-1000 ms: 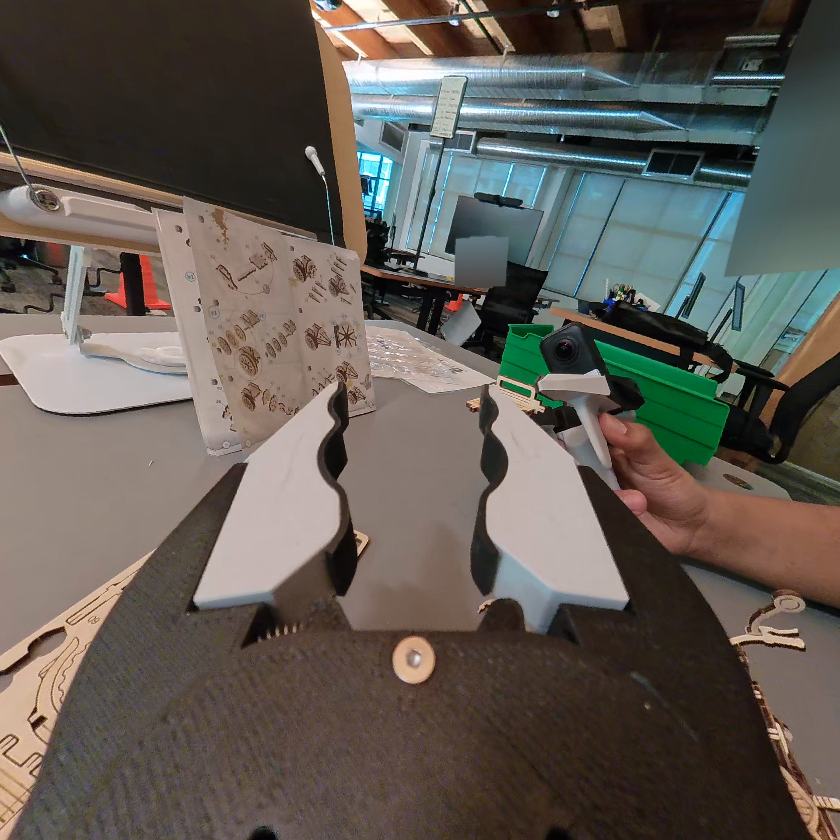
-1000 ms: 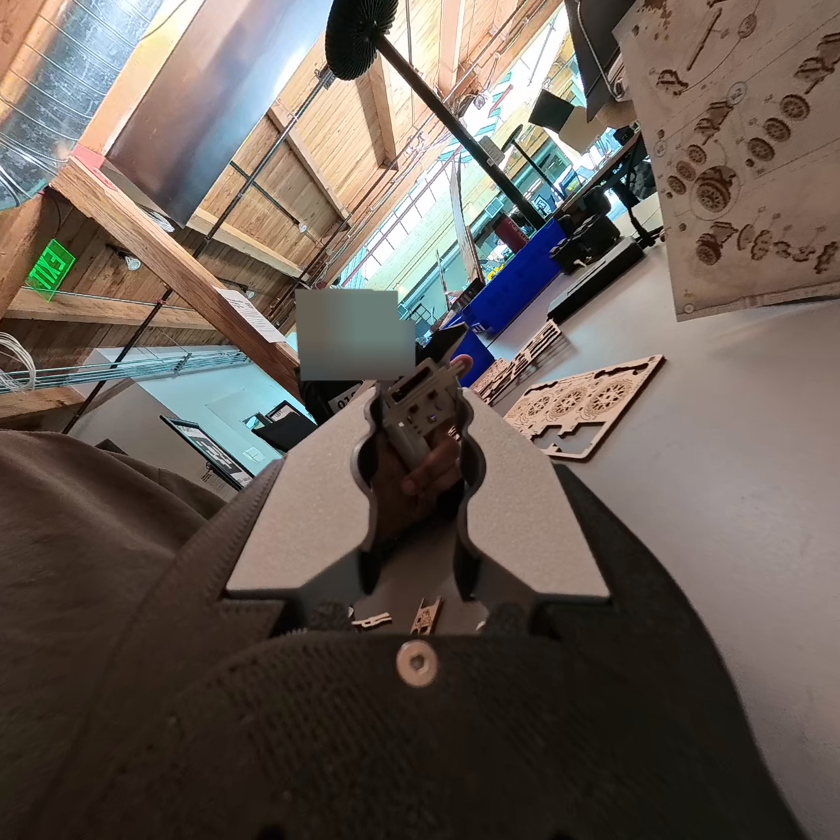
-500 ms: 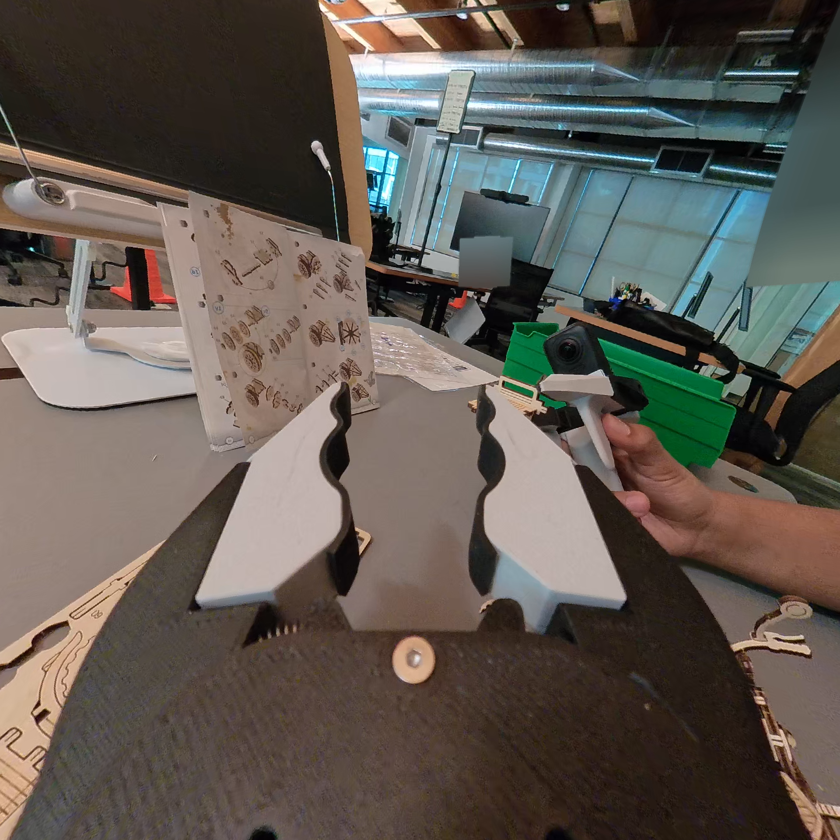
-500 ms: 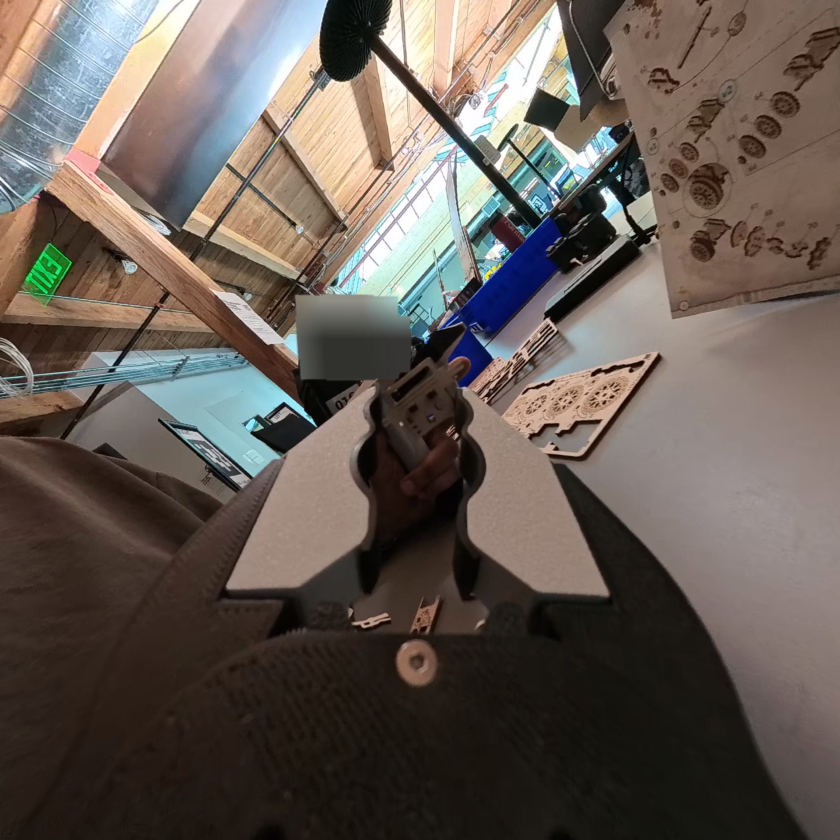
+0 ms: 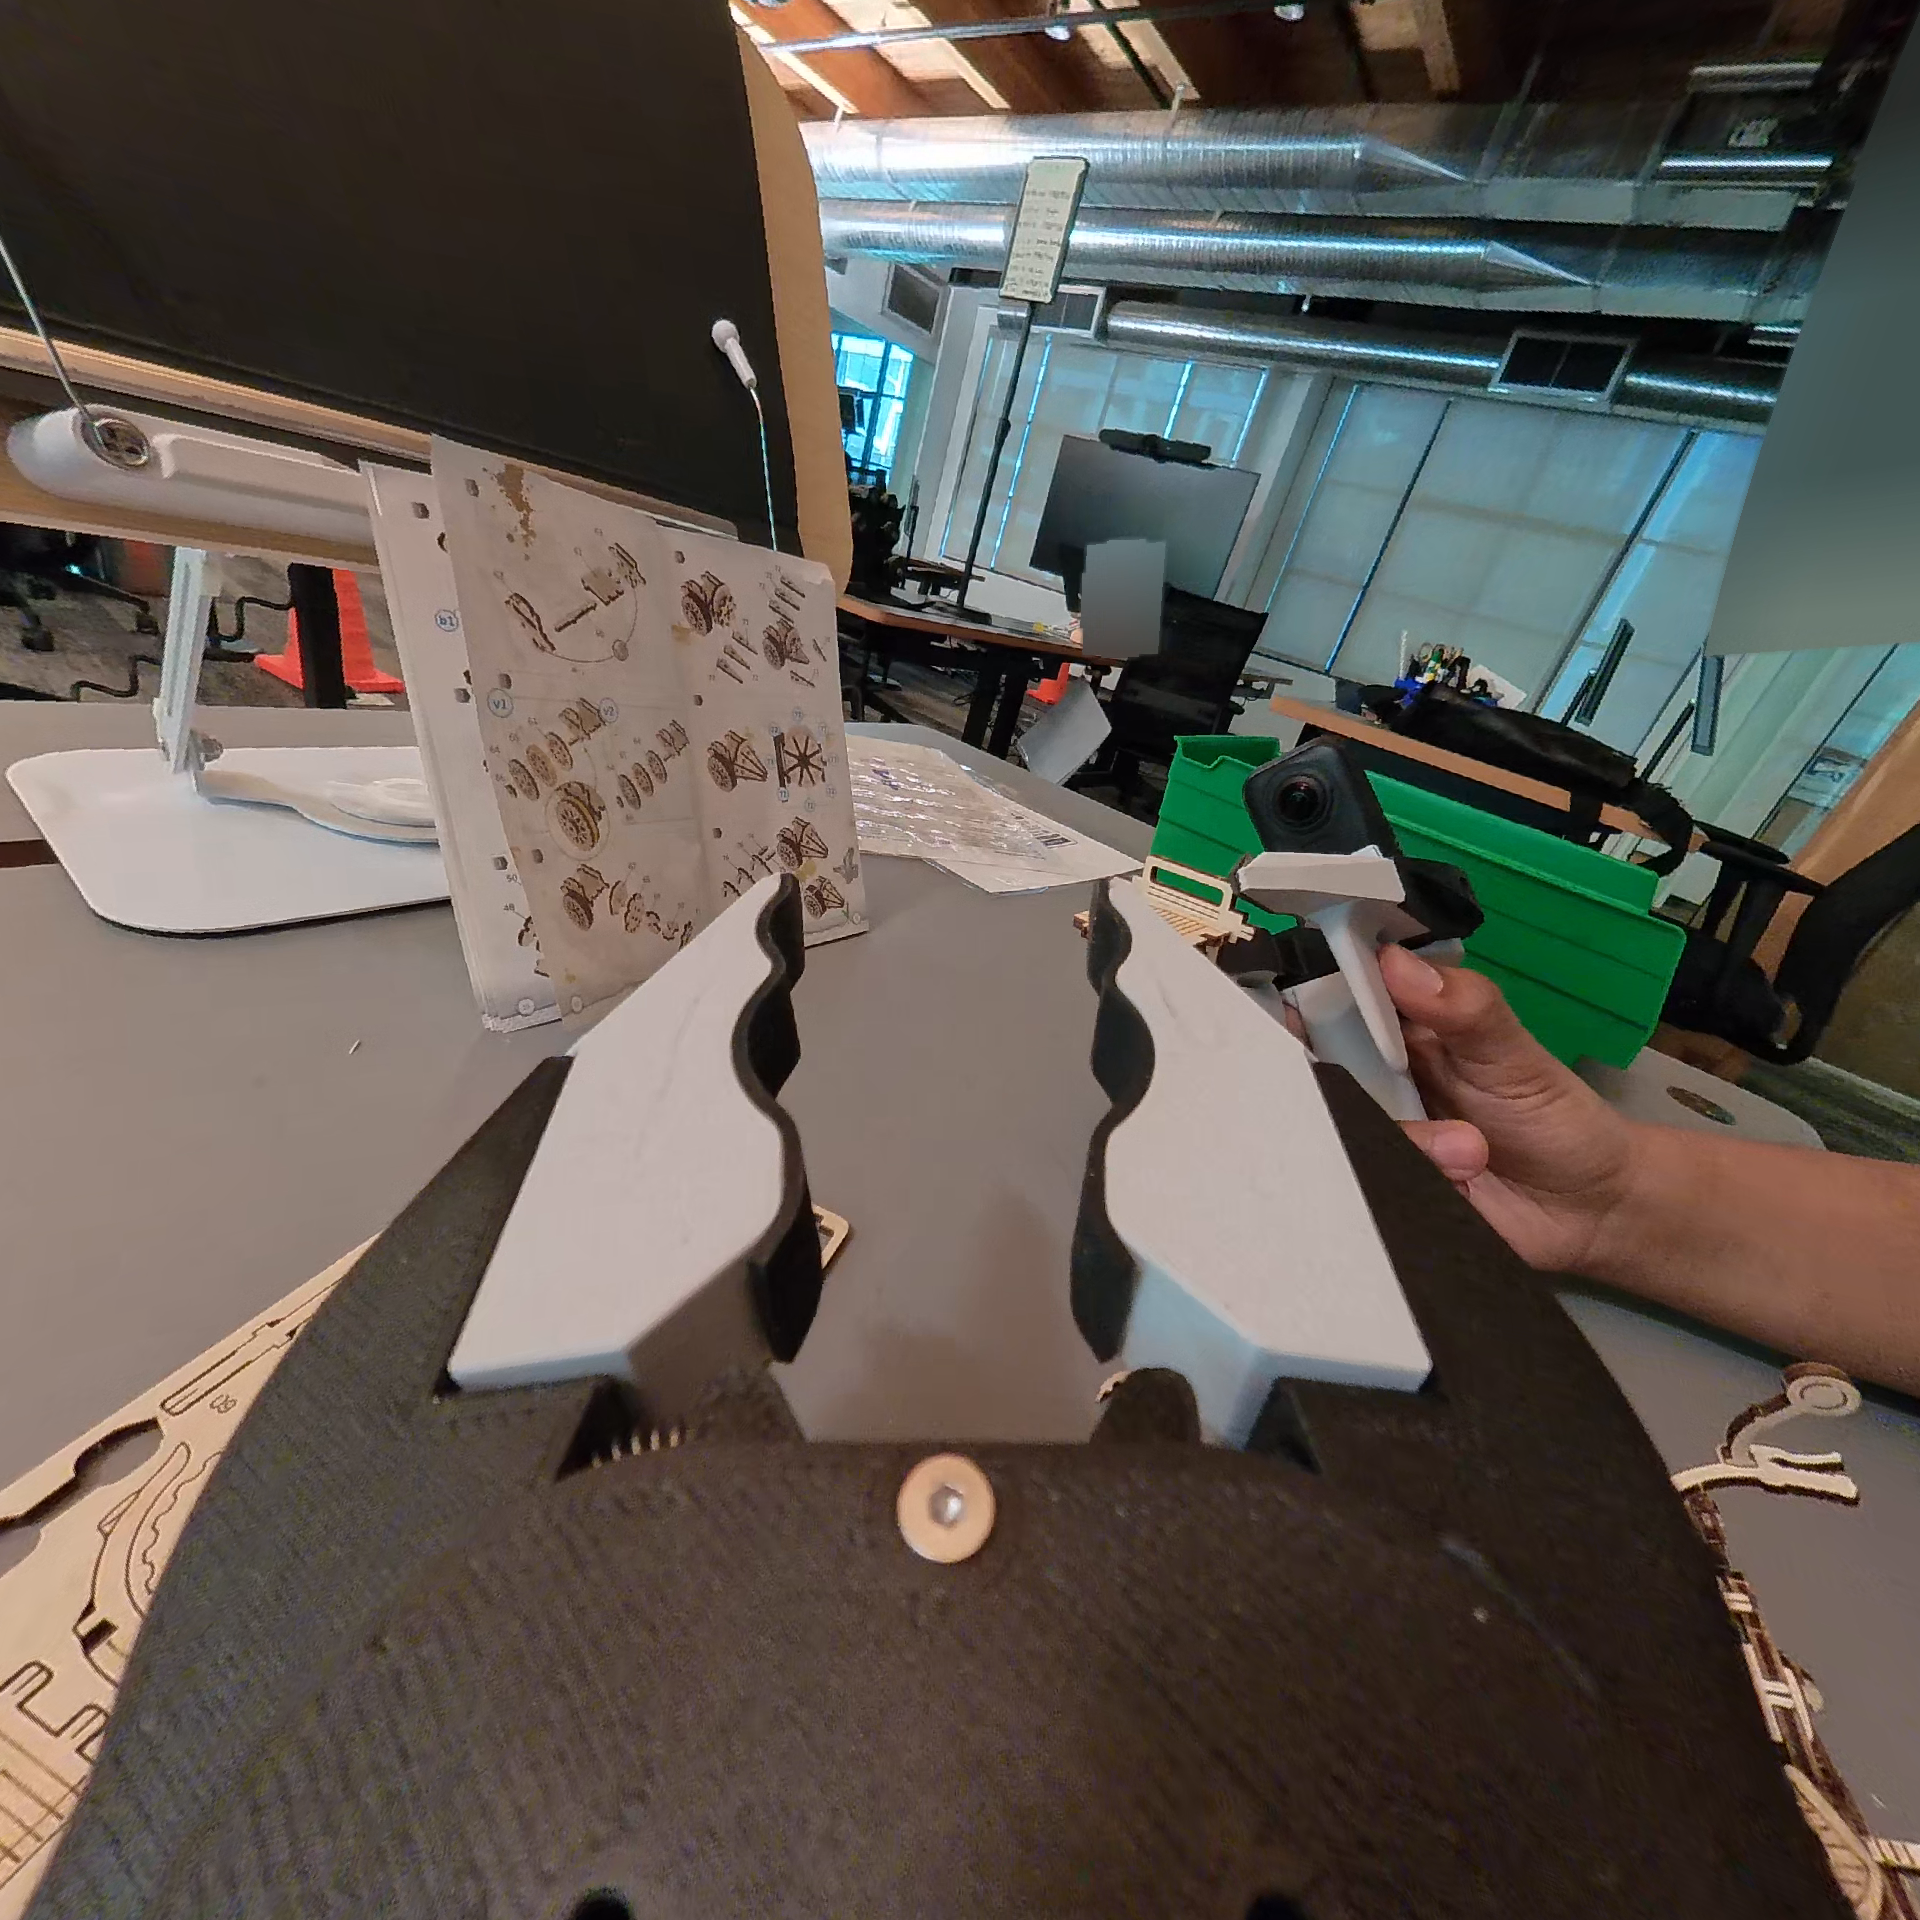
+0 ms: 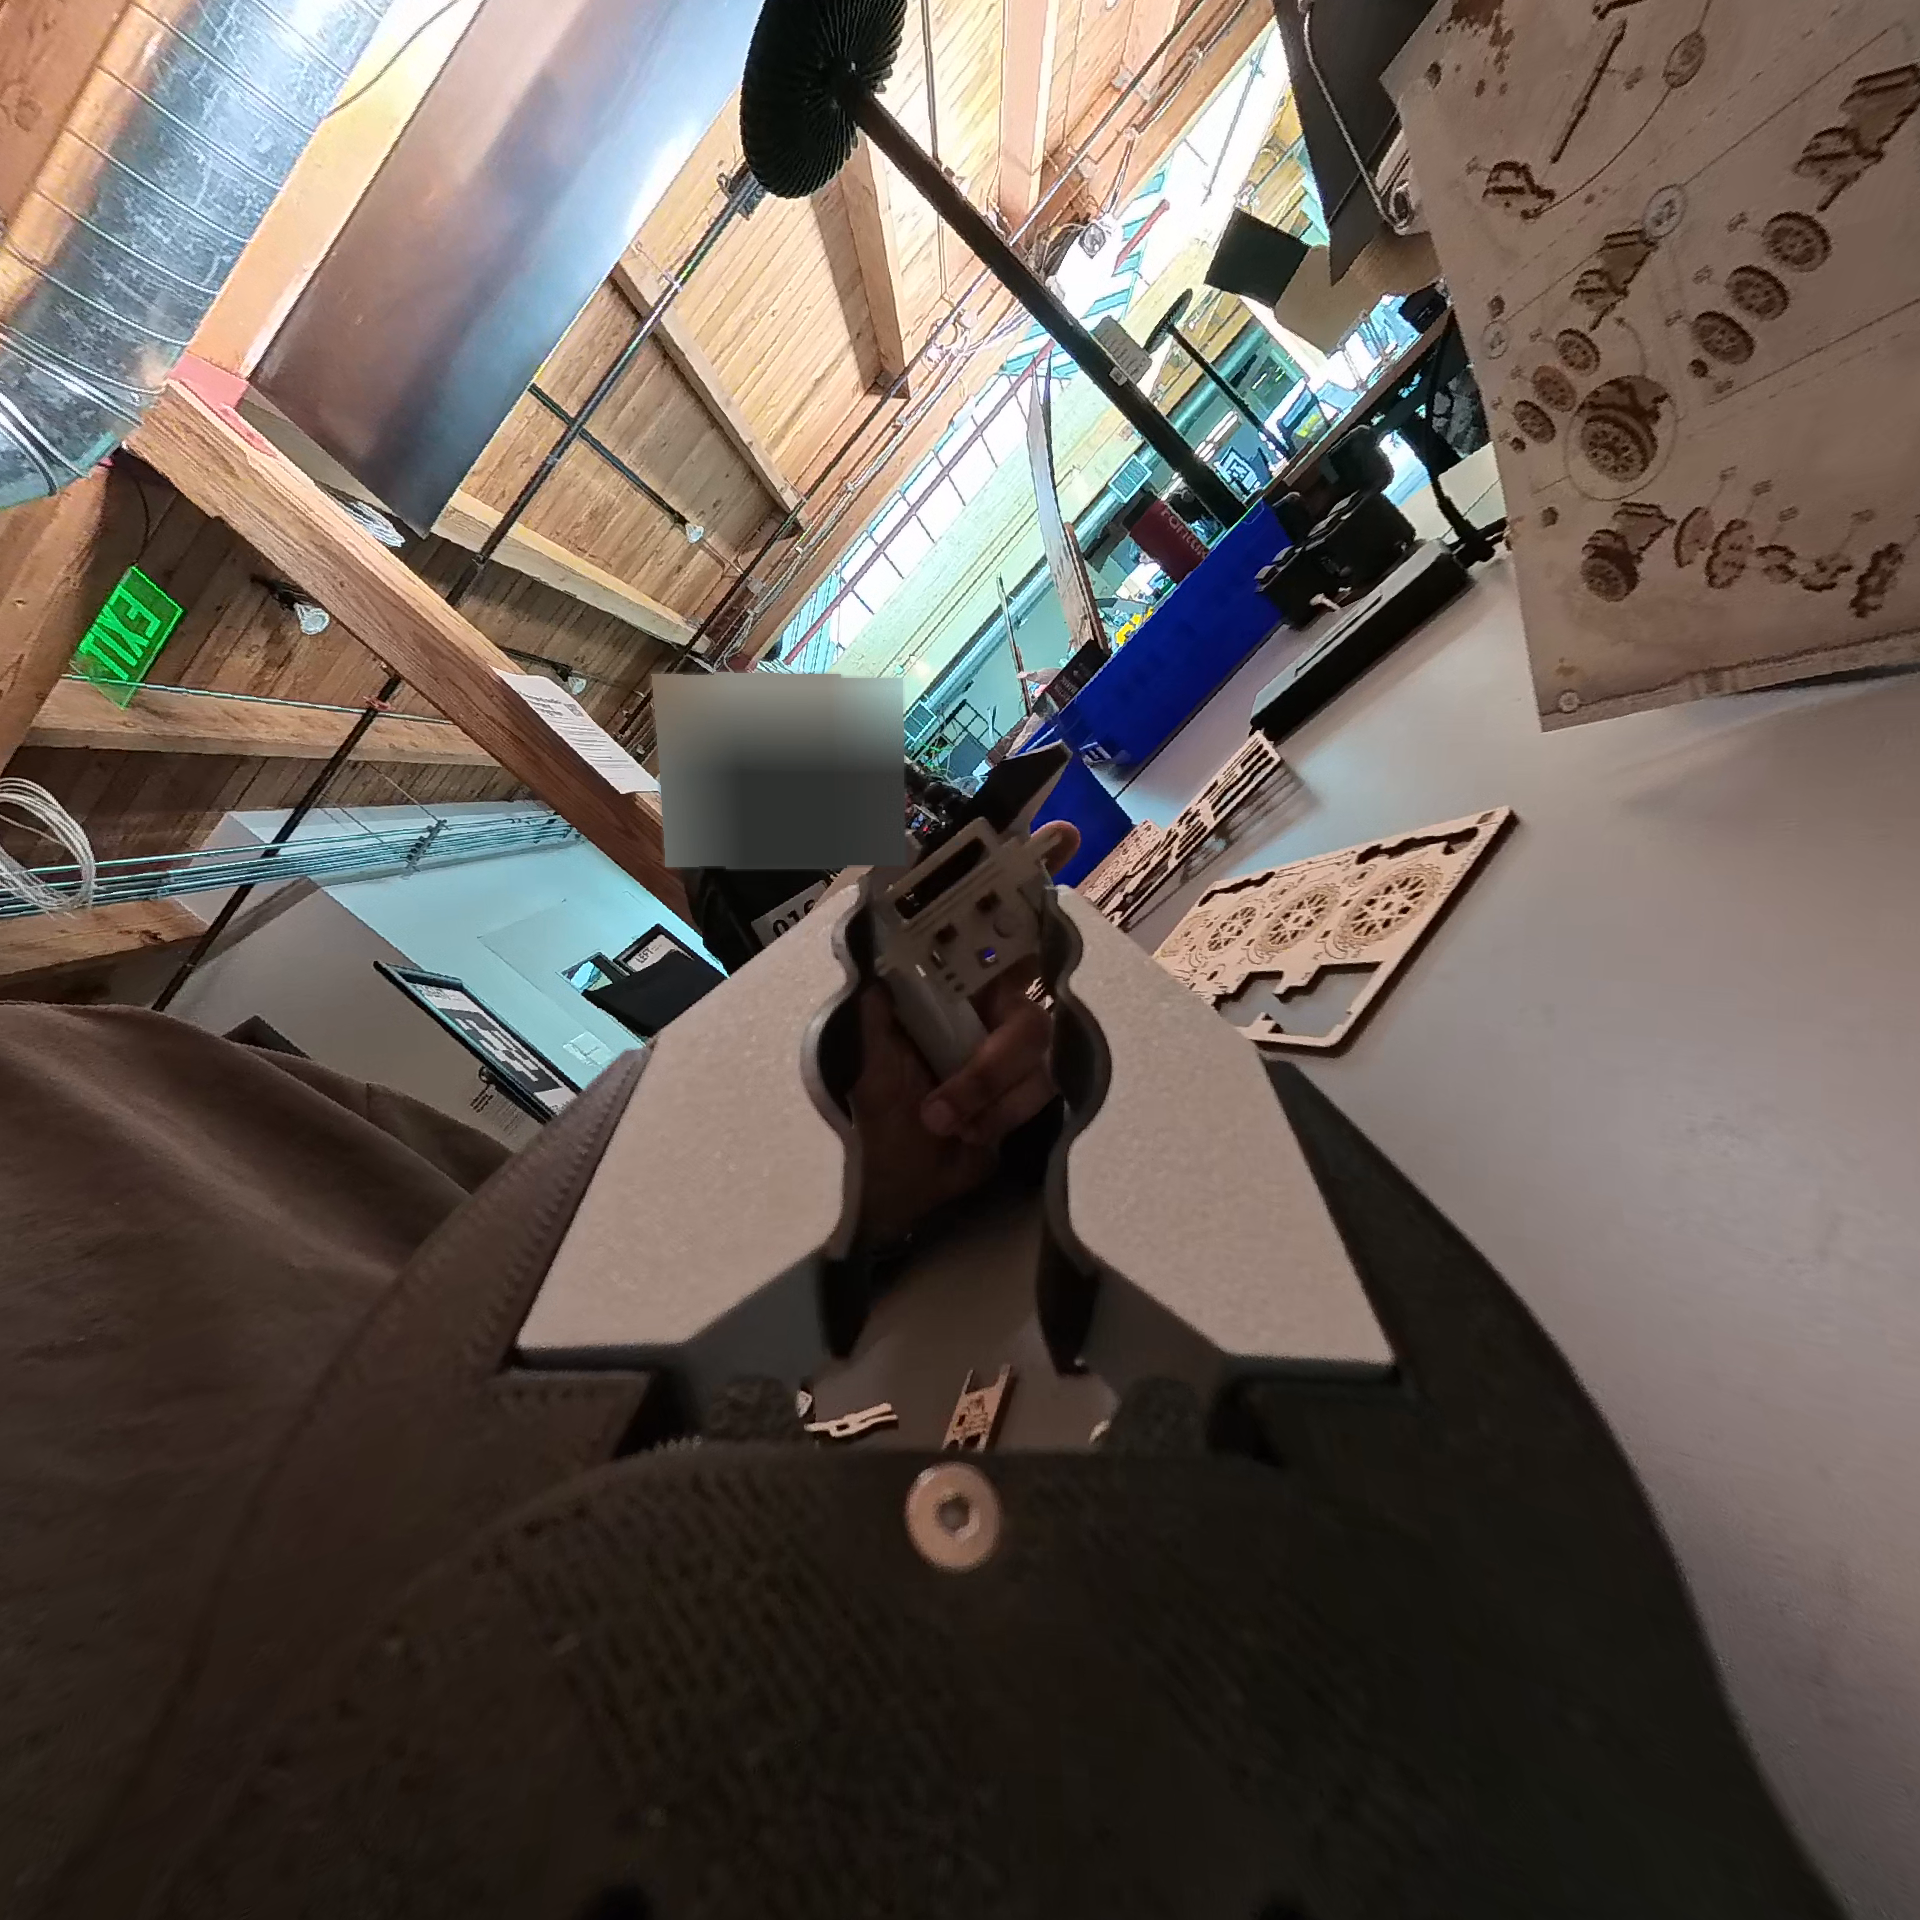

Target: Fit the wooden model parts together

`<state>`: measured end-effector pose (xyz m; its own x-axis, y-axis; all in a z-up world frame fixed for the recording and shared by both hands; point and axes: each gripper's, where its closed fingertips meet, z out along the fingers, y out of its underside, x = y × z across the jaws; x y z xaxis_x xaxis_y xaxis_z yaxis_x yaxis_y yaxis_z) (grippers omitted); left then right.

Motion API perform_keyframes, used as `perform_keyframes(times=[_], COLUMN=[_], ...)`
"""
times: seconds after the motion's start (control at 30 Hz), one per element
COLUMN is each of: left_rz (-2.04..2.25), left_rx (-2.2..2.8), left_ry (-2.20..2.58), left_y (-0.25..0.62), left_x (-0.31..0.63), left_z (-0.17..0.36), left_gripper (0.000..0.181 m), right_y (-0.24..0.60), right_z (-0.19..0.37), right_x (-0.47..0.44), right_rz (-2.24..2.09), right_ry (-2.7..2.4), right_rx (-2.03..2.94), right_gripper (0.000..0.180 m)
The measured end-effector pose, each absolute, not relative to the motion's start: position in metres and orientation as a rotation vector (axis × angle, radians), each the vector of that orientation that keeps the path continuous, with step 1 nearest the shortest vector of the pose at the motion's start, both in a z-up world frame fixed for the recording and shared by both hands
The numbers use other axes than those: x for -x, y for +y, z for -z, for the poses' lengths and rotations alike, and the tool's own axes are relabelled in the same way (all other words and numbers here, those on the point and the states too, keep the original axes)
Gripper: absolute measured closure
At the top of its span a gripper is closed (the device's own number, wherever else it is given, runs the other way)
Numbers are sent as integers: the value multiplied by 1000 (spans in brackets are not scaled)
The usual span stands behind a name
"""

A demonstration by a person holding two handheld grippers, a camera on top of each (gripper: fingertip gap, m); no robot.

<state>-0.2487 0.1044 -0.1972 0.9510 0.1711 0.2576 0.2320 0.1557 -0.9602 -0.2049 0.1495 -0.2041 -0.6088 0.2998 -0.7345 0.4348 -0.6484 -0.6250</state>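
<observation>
Wooden model parts: cut sheet (image 6: 1340, 935) lies flat on the grey table (image 6: 1610, 1195), beside my right gripper (image 6: 956, 909), whose jaws are narrowly apart and empty. My left gripper (image 5: 940, 904) gapes wide, empty. Small loose pieces (image 6: 977, 1408) lie under my right jaws.

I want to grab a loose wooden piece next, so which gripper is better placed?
Probably left. The left gripper is open, level and low over the table, a wooden piece beside its finger. The right gripper is tilted sideways.
</observation>
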Motion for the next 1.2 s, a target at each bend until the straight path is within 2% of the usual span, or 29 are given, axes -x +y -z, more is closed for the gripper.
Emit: perform_keyframes(times=[0.4,1.2], left_rz=[47,49], left_rx=[1422,1422], left_ry=[-336,-340], left_y=[104,105], left_x=[248,249], left_z=[197,197], left_gripper=[127,127], right_y=[145,148], right_z=[193,192], right_x=[193,193], right_rz=[2409,2418], right_ry=[1175,1142], right_rx=[-1148,-1145], right_gripper=[149,149])
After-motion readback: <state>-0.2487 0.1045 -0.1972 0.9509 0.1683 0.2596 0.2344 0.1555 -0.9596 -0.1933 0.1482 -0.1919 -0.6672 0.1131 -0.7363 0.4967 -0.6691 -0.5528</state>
